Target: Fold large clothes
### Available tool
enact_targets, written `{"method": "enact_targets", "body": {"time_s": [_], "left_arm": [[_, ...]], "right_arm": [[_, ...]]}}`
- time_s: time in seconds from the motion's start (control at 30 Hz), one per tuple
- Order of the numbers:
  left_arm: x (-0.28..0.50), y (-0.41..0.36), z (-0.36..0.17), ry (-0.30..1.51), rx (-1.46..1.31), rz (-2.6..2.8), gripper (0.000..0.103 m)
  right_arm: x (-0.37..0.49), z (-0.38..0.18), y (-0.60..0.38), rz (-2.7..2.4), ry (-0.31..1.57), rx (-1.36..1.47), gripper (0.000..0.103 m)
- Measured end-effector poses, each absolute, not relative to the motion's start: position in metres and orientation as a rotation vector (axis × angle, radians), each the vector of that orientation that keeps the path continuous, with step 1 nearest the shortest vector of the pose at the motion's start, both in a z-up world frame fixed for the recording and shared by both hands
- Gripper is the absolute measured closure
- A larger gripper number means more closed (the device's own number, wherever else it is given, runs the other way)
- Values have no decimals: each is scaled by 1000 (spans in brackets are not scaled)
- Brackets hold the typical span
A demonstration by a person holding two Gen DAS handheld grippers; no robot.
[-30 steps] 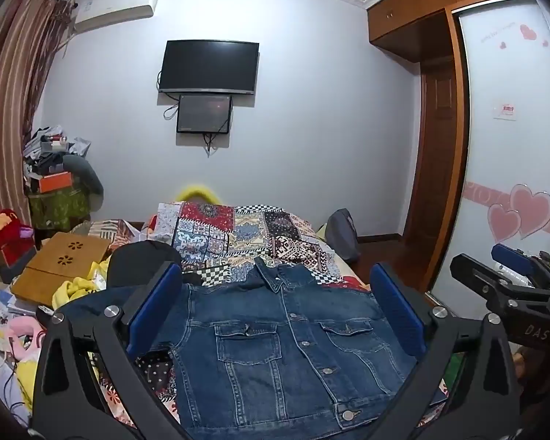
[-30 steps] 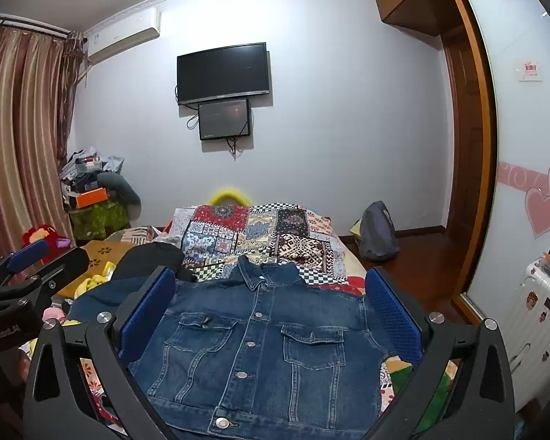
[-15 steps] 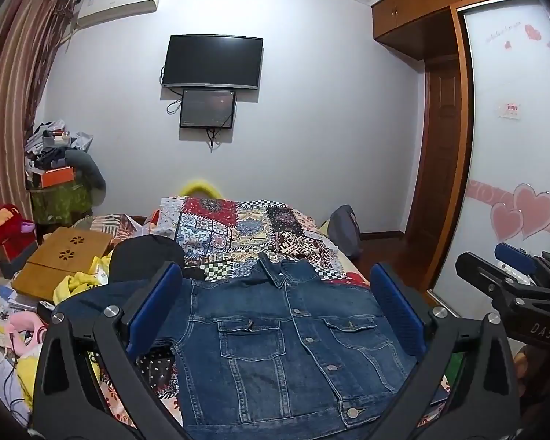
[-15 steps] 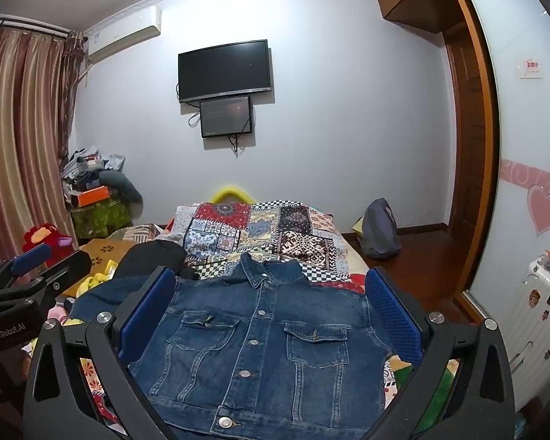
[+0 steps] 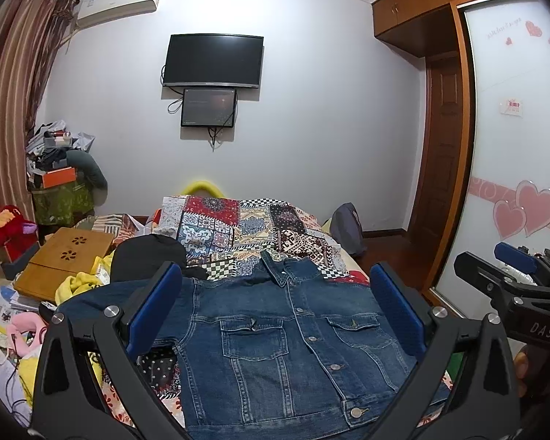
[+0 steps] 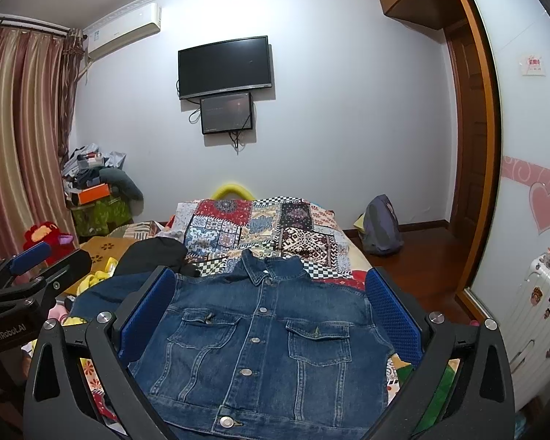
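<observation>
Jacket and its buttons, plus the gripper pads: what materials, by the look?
Jacket: blue denim, matte, faded seams and visible topstitching.
Buttons: likely metal, shiny silver glint.
Right gripper pads: blue, dimpled texture, probably rubber or foam; both grippers open, empty.

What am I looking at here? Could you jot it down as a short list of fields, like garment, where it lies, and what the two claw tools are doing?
garment: denim jacket, buttoned, front up, collar toward the far wall
lies on: bed with patchwork quilt
left gripper: open, above the jacket, holding nothing
right gripper: open, above the jacket, holding nothing
folding: not yet begun
beside the jacket: black garment, wooden tray
on the wall: television
</observation>
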State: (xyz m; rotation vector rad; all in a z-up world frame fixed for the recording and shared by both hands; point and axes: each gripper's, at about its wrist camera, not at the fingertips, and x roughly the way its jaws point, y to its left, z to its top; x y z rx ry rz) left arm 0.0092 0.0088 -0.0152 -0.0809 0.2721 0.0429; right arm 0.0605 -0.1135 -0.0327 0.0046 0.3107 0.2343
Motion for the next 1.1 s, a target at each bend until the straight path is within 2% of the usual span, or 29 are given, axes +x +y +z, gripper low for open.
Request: {"method": "enact_targets", "body": {"time_s": [1.1], "left_arm": [[11, 3, -14, 279, -51, 49, 0]], "right_arm": [[66, -34, -114, 234, 329, -1, 0]]}}
